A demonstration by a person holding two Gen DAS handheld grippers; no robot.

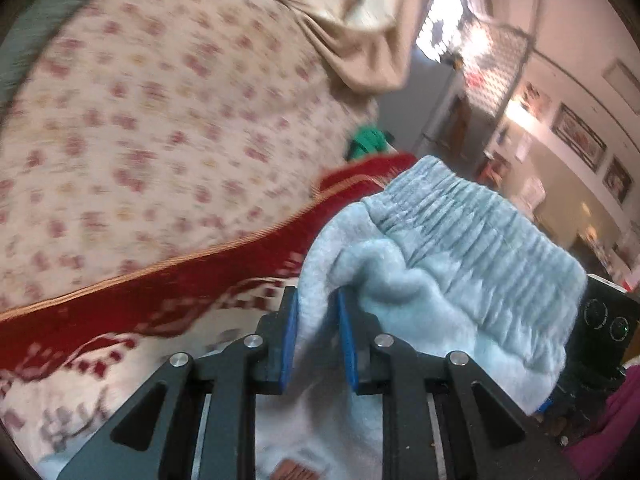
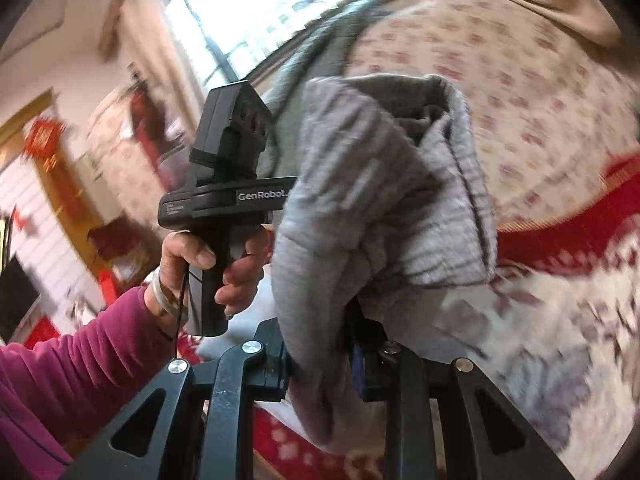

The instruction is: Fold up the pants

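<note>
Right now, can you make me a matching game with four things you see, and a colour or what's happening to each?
Things:
1. soft grey pants with a ribbed elastic waistband
2. flowery cream quilt
3. long sleeve on the person's arm
4. blanket band with a gold edge

Match with:
A. magenta pink
B. pinched by both grippers
C. deep red
D. sprinkled with little pink flowers

Pairs: 1-B, 2-D, 3-A, 4-C

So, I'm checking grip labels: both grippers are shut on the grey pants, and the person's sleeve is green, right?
Not quite. The right wrist view shows the sleeve is magenta pink, not green. The rest holds: the left gripper and the right gripper are each shut on the grey pants.
</note>
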